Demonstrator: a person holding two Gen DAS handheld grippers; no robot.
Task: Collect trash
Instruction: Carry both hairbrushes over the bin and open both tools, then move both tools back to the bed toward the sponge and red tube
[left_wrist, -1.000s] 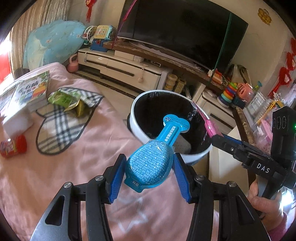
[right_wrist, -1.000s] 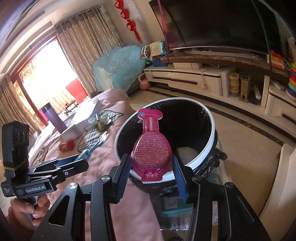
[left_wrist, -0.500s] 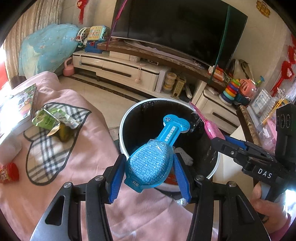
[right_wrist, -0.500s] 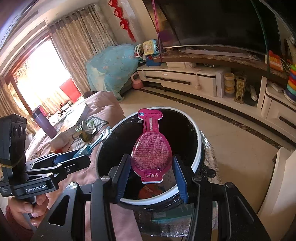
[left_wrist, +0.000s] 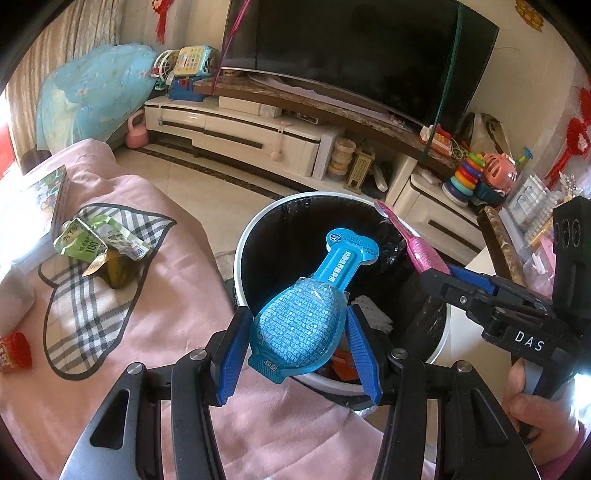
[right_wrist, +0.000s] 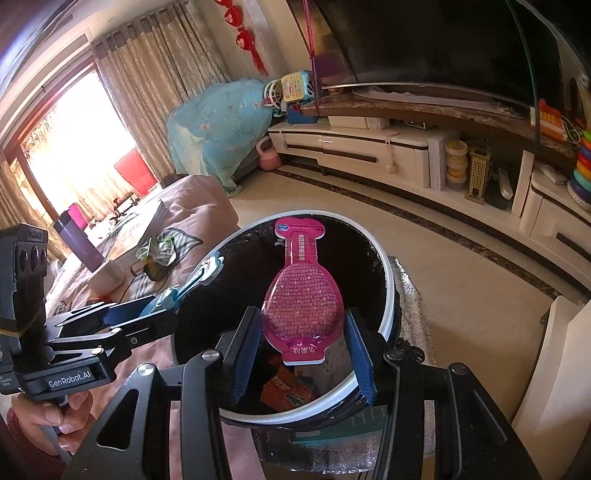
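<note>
pink blanket (left_wrist: 155, 325) (rumpled), green wrappers (left_wrist: 92, 243), book (left_wrist: 33, 206)

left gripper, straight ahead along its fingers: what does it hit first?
Likely the trash bin: the left gripper, shut on the blue packet, points into its black-lined mouth, towards the far inner wall. Depth is unclear.

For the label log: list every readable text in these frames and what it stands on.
"DAS": black right gripper body.
"GenRobot.AI": black left gripper body.
"100": crumpled green drink carton.
Print on the blue spoon-shaped plastic pack, pink spoon-shaped plastic pack and orange wrapper: too small or blurred.
</note>
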